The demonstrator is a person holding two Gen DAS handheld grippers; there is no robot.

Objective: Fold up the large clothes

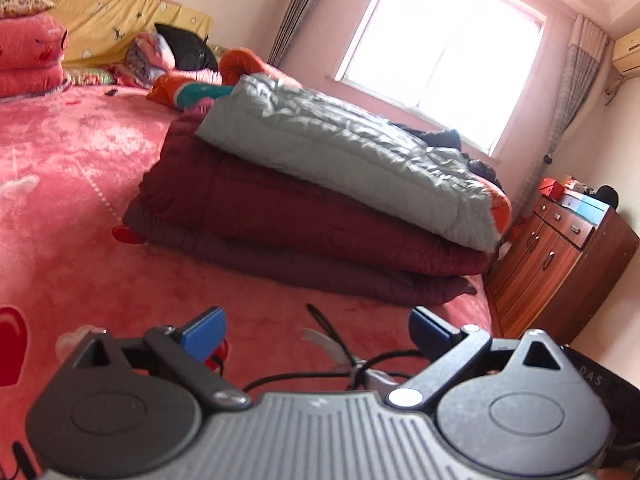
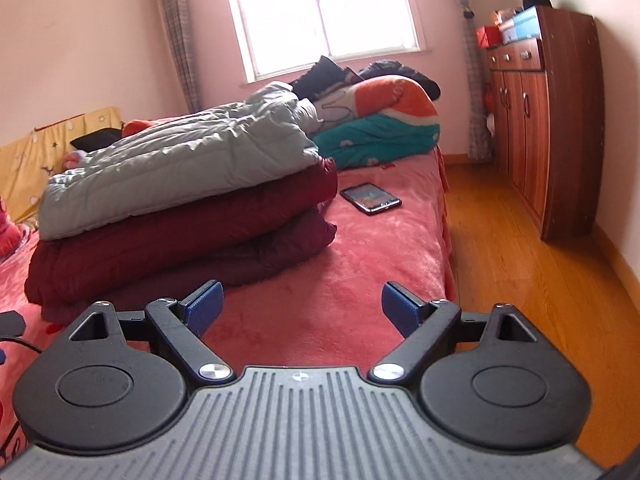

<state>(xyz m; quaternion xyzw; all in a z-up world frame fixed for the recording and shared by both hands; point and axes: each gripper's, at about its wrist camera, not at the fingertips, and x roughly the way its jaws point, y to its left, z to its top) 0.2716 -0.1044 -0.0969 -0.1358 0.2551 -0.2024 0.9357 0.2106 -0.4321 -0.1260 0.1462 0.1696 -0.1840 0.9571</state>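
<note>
Garments lie stacked on the pink bedspread point(image 2: 332, 308): three folded padded pieces, a pale grey-green coat point(image 2: 176, 172) on top, a dark red coat point(image 2: 184, 232) under it, and a plum-coloured coat point(image 2: 280, 252) at the bottom. Far behind the stack sits one orange-and-teal blanket point(image 2: 380, 128). One phone point(image 2: 370, 198) rests on the bedspread just right of the stack. One wooden cabinet point(image 2: 552, 120) stands against the right wall, under one bright window point(image 2: 320, 12). Two grippers hover near the viewer, short of the stack: the left gripper point(image 1: 316, 330) and the right gripper point(image 2: 302, 308) both have their jaws spread wide, nothing between the blue pads point(image 2: 206, 302).
</note>
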